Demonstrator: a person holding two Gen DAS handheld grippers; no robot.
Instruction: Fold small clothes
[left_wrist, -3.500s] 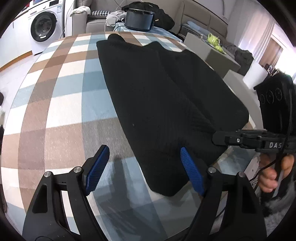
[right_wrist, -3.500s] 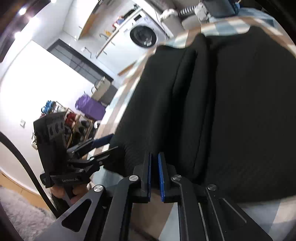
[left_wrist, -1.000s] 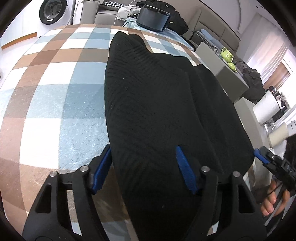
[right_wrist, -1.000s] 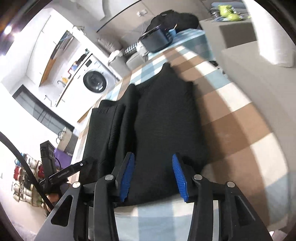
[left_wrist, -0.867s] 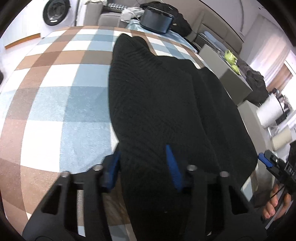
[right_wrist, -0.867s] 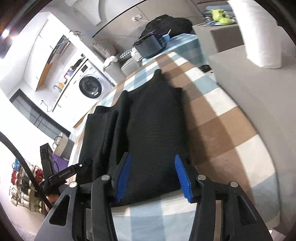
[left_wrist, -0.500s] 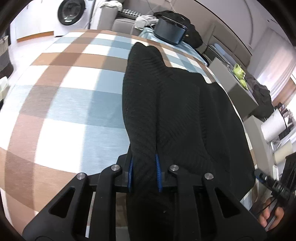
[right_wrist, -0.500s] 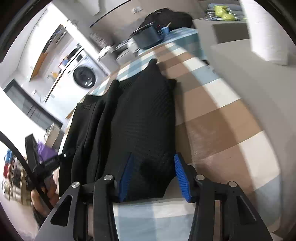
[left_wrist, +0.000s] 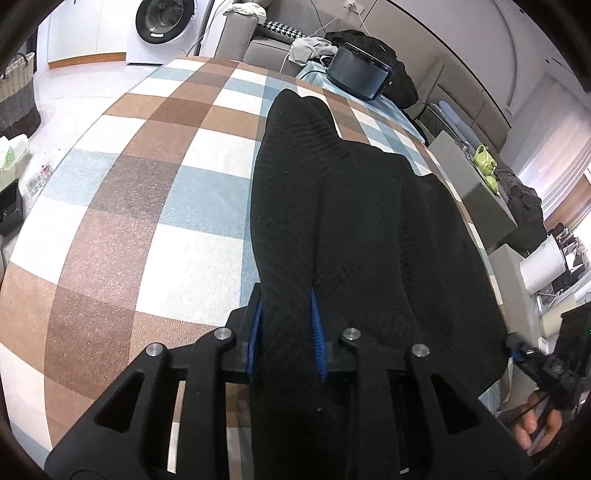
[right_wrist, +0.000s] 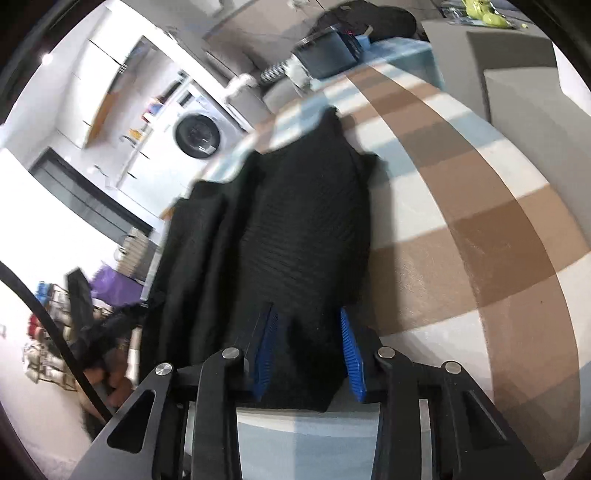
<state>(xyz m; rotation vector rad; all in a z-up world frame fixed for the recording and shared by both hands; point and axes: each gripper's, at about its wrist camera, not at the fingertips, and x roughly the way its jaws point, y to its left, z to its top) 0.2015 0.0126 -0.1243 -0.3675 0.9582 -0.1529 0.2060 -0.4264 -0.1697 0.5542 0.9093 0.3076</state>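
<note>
A black ribbed garment lies lengthwise on the plaid tablecloth, folded into long ridges. My left gripper pinches the garment's near left fold between its blue pads, which press on the fabric while the jaws ease slightly apart. In the right wrist view the same garment runs away from my right gripper. Its jaws are closing around the near hem, and the fabric sits between the pads with their blue faces still showing. The other gripper and a hand appear at the left view's right edge.
A washing machine and a woven basket stand beyond the table's left side. A dark pot sits at the far end. To the right stand a grey cabinet and a paper roll.
The left jaws have come together on the garment's left fold and drawn it sideways. The right jaws have narrowed around the near hem and dropped a little.
</note>
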